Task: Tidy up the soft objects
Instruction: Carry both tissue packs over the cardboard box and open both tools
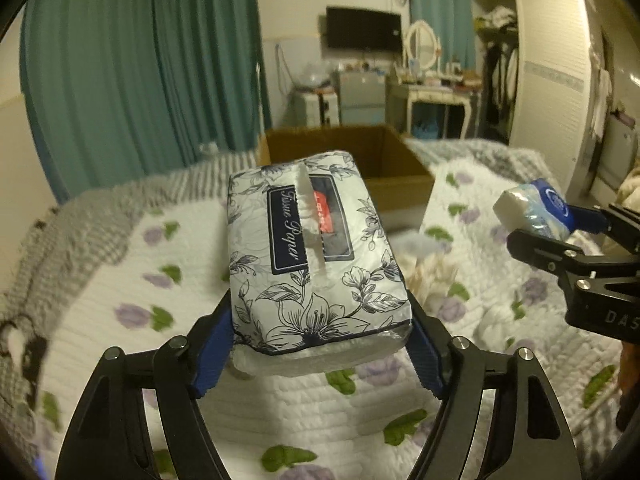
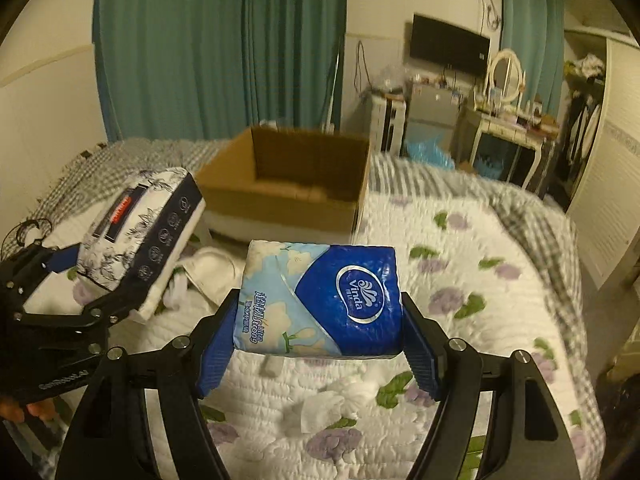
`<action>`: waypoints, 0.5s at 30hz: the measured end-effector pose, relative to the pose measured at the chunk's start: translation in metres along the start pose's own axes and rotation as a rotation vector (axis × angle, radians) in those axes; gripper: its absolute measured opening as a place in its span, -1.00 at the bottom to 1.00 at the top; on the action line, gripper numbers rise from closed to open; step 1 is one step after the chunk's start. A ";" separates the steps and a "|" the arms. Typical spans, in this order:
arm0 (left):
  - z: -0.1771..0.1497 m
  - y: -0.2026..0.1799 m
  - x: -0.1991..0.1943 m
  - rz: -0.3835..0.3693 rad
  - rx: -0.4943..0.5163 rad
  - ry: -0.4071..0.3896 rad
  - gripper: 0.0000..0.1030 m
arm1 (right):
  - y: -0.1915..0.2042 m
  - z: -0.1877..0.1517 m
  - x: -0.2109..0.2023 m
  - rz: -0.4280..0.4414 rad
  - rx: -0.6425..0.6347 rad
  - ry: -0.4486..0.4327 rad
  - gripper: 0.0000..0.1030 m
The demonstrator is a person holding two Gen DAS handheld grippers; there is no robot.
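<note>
Both wrist cameras look forward along their fingers, low over the quilted bed (image 1: 120, 272), facing the cardboard box (image 2: 288, 176) and teal curtains (image 2: 224, 40); each catches the other's gripper sidelong.
</note>
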State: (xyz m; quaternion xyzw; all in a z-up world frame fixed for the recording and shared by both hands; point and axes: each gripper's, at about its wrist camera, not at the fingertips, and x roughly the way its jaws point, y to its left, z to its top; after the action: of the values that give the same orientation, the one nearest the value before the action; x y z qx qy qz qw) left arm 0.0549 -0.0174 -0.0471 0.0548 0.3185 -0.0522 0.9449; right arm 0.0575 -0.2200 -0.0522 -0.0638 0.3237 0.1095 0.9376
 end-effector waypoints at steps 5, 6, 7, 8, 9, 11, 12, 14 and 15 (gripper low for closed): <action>0.024 0.007 -0.031 0.008 0.012 -0.077 0.46 | 0.001 0.024 -0.029 -0.010 -0.023 -0.075 0.43; 0.030 0.008 -0.035 0.015 0.022 -0.095 0.46 | 0.002 0.031 -0.035 -0.022 -0.041 -0.096 0.43; 0.035 0.008 -0.038 0.021 0.029 -0.109 0.46 | 0.003 0.039 -0.041 -0.024 -0.053 -0.116 0.43; 0.040 0.009 -0.041 0.024 0.037 -0.123 0.47 | 0.002 0.047 -0.045 -0.017 -0.059 -0.135 0.43; 0.049 0.010 -0.045 0.027 0.042 -0.144 0.47 | 0.001 0.055 -0.049 -0.008 -0.062 -0.150 0.43; 0.064 0.011 -0.045 0.024 0.049 -0.168 0.46 | -0.002 0.072 -0.052 0.011 -0.062 -0.174 0.43; 0.072 0.013 -0.044 0.021 0.053 -0.179 0.46 | -0.002 0.081 -0.053 0.019 -0.065 -0.188 0.43; 0.085 0.014 -0.038 0.021 0.063 -0.193 0.46 | -0.002 0.100 -0.051 0.024 -0.079 -0.215 0.43; 0.094 0.014 -0.034 0.027 0.071 -0.197 0.46 | -0.001 0.108 -0.050 0.022 -0.084 -0.225 0.43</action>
State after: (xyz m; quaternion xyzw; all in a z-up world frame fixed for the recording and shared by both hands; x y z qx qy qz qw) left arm 0.0862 -0.0143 0.0488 0.0870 0.2212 -0.0558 0.9697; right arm 0.0833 -0.2087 0.0633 -0.0870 0.2120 0.1396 0.9633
